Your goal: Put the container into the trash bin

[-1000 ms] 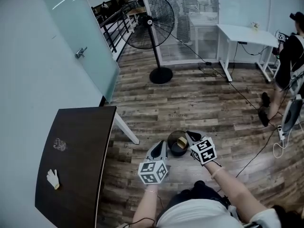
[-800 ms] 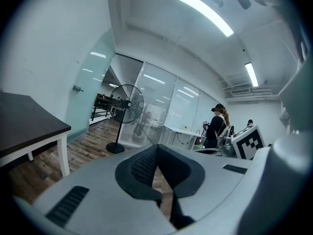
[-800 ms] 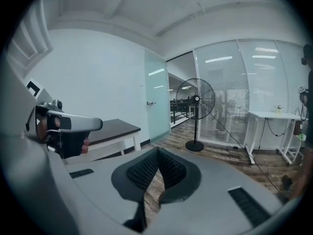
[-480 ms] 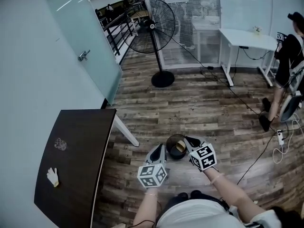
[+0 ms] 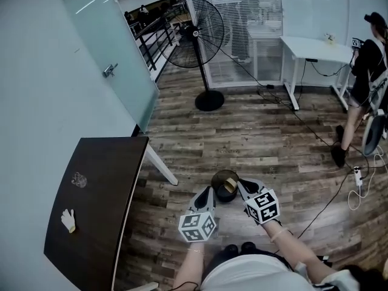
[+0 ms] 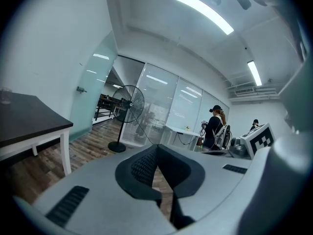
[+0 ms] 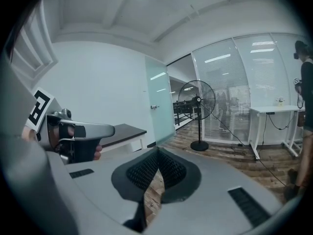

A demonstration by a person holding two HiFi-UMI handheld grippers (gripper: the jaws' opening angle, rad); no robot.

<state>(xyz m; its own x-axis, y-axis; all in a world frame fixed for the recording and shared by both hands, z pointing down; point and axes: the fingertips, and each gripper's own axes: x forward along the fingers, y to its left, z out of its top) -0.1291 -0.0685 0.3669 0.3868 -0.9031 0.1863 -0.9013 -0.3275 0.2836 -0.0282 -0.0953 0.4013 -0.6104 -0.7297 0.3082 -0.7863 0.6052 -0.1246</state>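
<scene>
1. The left gripper (image 5: 204, 194), a grey two-jaw hand-held tool with a marker cube, is held low over the wood-plank floor (image 5: 260, 132), just left of the bin. In the left gripper view its jaws (image 6: 156, 147) are pressed together with nothing between them.
2. The right gripper (image 5: 245, 187), of the same build, is held just right of the bin. In the right gripper view its jaws (image 7: 157, 152) also meet at the tips and have hold of nothing.
3. The round black trash bin (image 5: 225, 195) stands on the floor between the two gripper tips, near the person's feet.
4. The pale tan container (image 5: 228, 179) lies inside the bin, below the rim. It is too small in the head view for its shape to be made out.
5. The dark brown rectangular table (image 5: 97, 223) stands to the left, against the wall. A white glove-like item (image 5: 68, 220) and a small clear glass object (image 5: 78, 179) rest on it, well apart.
6. A black pedestal fan (image 5: 202, 28) stands at the far side, beside a frosted glass door (image 5: 112, 59).
7. A white desk (image 5: 312, 46) stands far right, with a person in dark clothing (image 5: 368, 65) next to it.
</scene>
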